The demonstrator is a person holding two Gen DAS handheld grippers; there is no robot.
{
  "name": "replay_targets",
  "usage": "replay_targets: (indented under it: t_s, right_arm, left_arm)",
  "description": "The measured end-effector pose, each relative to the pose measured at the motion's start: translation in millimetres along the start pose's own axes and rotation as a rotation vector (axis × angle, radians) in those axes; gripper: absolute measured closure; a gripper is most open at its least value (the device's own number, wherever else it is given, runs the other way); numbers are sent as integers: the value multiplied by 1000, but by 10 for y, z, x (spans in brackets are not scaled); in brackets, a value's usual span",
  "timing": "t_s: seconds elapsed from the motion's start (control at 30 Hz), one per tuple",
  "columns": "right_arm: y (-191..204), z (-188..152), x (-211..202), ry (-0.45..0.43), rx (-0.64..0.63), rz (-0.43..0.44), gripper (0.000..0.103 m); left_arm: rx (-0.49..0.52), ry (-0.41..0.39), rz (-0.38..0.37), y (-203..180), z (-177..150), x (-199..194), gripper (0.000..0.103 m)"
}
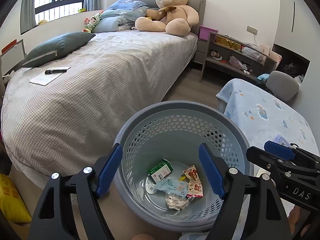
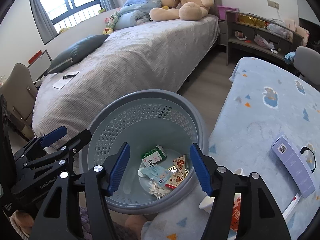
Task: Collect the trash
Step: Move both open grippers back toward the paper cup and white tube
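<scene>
Wrappers [image 1: 193,182], a green-and-white carton [image 1: 160,170] and a crumpled wad of paper [image 1: 177,201] lie at the bottom of the grey perforated wastebasket [image 1: 140,118], which stands on the floor between the bed [image 1: 100,76] and the blanket-covered surface [image 2: 270,110], within easy reach of both. Both tools hang side by side over its mouth, tilted down into it, which suits letting trash fall inside: the left tool [image 1: 161,170] has its blue pads wide apart and empty, and the right tool [image 2: 160,170] is likewise spread with nothing between them. A lilac box [image 2: 293,164] lies on the blanket beside the basket, so the collecting may not be finished.
</scene>
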State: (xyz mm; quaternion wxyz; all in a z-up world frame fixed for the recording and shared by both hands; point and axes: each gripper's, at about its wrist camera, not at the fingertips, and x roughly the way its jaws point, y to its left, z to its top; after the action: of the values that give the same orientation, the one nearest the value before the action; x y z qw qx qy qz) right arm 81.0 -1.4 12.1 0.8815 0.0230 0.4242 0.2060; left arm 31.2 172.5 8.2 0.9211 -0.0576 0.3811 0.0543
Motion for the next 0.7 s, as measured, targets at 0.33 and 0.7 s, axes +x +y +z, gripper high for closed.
replay_targets:
  t_s: [0.33, 0.7]
  right_arm:
    - [-165, -158, -160, -13, 42, -44, 39]
    - [-384, -339, -416, -37, 82, -99, 38]
  left_arm:
    - [24, -11, -26, -103, -25, -50, 27]
    - [70, -19, -65, -321, -88, -101, 27]
